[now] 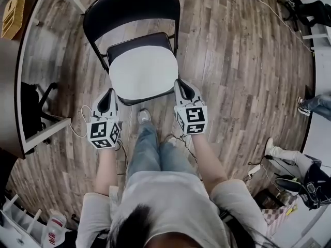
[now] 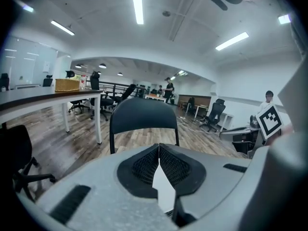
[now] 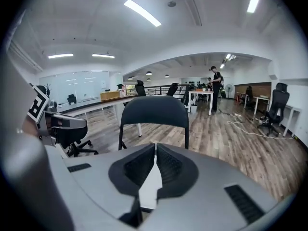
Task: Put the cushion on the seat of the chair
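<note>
A round white cushion (image 1: 142, 71) hangs over the seat of a black folding chair (image 1: 129, 6), covering most of the seat in the head view. My left gripper (image 1: 109, 93) is shut on the cushion's left front edge. My right gripper (image 1: 179, 84) is shut on its right front edge. In the left gripper view the jaws (image 2: 159, 153) pinch a white sliver of cushion (image 2: 162, 186), with the chair's backrest (image 2: 142, 114) straight ahead. The right gripper view shows the same: the gripper (image 3: 155, 153) shut on white cushion edge (image 3: 150, 189), facing the backrest (image 3: 154, 110).
A white desk (image 1: 23, 87) runs along the left with a wicker basket (image 1: 13, 14) on it and a black office chair (image 1: 36, 107) beside it. A seated person's legs (image 1: 289, 156) show at the right. Cables (image 1: 83, 118) lie on the wooden floor near my feet.
</note>
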